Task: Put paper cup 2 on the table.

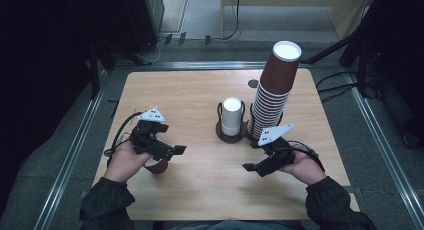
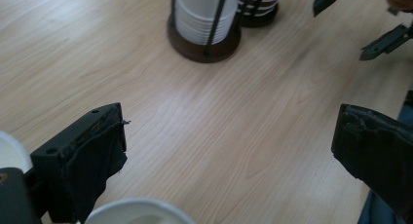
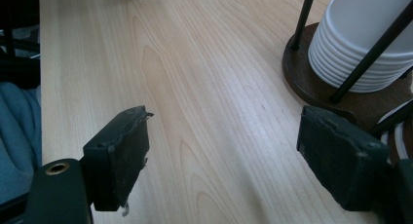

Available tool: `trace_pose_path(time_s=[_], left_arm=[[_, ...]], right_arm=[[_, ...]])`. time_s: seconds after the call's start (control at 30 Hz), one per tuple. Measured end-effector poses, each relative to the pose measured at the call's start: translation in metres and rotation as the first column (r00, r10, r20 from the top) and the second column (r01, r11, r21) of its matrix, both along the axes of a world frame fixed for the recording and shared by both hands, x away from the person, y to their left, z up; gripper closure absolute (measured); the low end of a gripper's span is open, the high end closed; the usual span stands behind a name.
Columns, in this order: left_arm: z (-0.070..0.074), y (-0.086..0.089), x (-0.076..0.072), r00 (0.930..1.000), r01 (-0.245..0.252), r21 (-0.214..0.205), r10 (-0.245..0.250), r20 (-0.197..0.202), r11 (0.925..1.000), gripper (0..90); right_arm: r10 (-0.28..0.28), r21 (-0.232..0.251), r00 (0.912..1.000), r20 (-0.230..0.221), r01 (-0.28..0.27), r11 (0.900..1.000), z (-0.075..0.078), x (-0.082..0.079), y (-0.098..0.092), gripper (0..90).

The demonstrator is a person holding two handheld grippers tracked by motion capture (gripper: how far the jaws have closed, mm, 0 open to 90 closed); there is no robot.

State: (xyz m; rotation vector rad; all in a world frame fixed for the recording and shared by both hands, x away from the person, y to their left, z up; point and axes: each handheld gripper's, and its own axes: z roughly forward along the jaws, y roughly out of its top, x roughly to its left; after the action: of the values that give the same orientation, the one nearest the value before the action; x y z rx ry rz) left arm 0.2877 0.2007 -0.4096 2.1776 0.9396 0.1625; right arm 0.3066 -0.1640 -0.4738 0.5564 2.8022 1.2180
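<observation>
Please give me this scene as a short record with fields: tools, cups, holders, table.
left tool: open, above a brown cup
right tool: open, holding nothing
white cups: short stack in left holder
brown cups: tall stack in right holder
table: light wood

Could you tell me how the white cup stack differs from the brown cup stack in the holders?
The white cup stack is short and all white; the brown cup stack is far taller, brown with white rims, and leans. Both stand upside down in dark wire holders, side by side on the wooden table.
</observation>
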Motion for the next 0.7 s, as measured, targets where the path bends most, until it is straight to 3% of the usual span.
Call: trace_pose_path(time_s=[0.37,0.57,0.7], left_arm=[[-0.009,-0.032,0.004,0.9991,0.017,0.035,-0.018,0.037,0.9993,0.0],[-0.016,-0.050,0.005,0.9975,0.051,0.070,-0.054,0.045,0.9962,0.0],[-0.021,-0.063,0.004,0.9955,0.083,0.070,-0.086,0.040,0.9941,0.0]], right_arm=[[-0.003,-0.002,1.0000,0.001,0.003,1.0000,0.002,-0.008,-0.002,19.7],[-0.009,-0.001,0.9999,0.007,0.009,1.0000,0.002,-0.010,-0.005,19.7],[-0.014,-0.001,0.9999,0.008,0.014,0.9999,0.001,-0.012,-0.006,19.7]])
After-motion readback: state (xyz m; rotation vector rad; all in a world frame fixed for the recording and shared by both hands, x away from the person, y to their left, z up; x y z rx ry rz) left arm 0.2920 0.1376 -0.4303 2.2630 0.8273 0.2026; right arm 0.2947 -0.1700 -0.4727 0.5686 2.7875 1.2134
